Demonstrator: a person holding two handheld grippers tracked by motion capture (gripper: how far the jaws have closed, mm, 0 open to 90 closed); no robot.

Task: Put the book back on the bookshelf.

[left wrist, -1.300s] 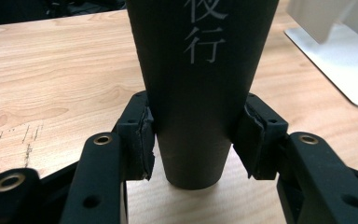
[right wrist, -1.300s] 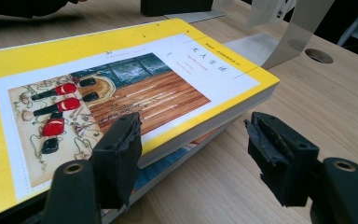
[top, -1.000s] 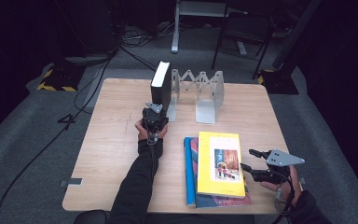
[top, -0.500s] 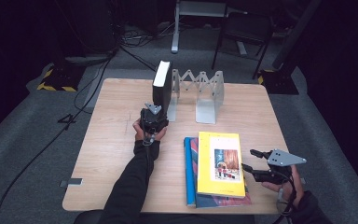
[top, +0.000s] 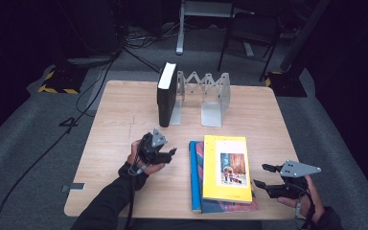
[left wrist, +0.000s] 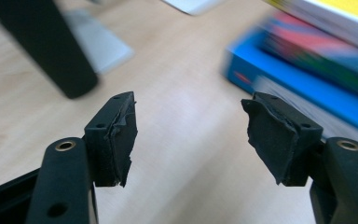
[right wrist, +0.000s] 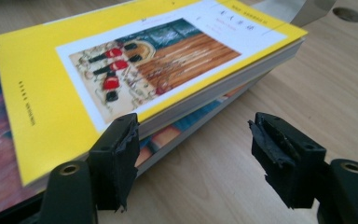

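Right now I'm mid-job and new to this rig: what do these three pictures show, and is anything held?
A person works at a wooden table with a hand-held gripper in each hand. The high view looks down from above; the other two cameras ride on the grippers. The left gripper and the right gripper are both open and hold nothing. A black book stands in a metal book rack. A yellow book lies on a blue book; the right gripper's fingers are near the stack's edge.
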